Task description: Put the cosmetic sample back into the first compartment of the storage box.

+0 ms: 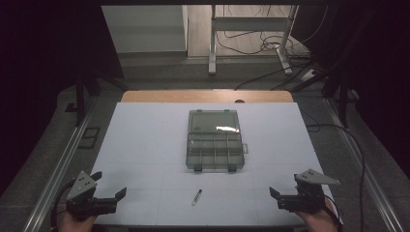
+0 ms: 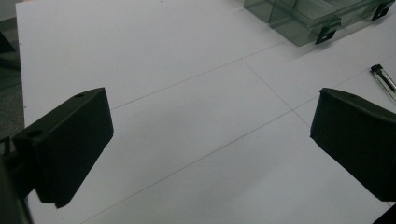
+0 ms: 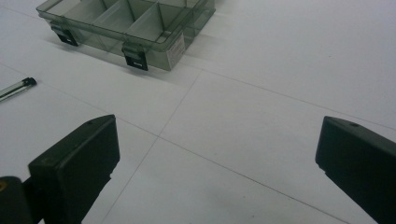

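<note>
A clear greenish compartment box (image 1: 214, 147) lies open in the middle of the white table, lid folded back away from me, two black latches on its near edge. The box (image 2: 308, 18) shows at the top right of the left gripper view, and the box (image 3: 130, 28) at the top left of the right gripper view. A small pen-like stick (image 1: 196, 196) with a black tip lies in front of it; the stick (image 2: 384, 80) and the stick (image 3: 16, 87) appear at the edges of both gripper views. My left gripper (image 1: 109, 191) is open at the near left corner. My right gripper (image 1: 285, 193) is open at the near right corner. Both hold nothing.
The white sheet (image 1: 145, 145) covers the table, with a wooden edge (image 1: 208, 95) at the far side. Metal rails (image 1: 58, 169) run along both sides. Cables (image 1: 358, 154) trail on the floor to the right, and a desk frame (image 1: 251, 43) stands beyond.
</note>
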`<state>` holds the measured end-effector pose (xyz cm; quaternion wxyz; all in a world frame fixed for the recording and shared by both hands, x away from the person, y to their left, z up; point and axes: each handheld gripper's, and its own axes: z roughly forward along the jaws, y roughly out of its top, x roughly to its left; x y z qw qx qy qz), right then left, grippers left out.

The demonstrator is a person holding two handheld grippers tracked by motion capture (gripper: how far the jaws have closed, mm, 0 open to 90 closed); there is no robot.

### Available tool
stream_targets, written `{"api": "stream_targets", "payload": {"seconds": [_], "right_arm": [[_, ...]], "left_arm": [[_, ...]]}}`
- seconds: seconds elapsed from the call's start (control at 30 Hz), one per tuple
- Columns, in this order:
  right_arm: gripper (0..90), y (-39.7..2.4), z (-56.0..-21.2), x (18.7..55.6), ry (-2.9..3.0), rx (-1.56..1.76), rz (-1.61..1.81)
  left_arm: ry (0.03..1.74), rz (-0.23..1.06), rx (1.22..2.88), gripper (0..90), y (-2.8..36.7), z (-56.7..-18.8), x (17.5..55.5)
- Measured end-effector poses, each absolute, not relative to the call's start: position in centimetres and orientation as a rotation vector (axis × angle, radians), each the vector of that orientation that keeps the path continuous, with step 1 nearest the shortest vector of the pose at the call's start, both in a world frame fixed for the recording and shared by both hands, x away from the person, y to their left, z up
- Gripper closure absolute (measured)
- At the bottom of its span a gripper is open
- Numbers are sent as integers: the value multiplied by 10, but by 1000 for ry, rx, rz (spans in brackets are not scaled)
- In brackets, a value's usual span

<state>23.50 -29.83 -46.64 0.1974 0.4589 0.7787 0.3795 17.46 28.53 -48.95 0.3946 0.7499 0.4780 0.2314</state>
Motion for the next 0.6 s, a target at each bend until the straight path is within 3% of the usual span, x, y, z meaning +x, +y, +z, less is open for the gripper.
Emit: {"api": "stream_targets", "payload": {"seconds": [0.6], "right_arm": [[0,-295,-469,241,2235,1311,1019]], "left_arm": [[1219,562,1887,0,288,-490,174]]}}
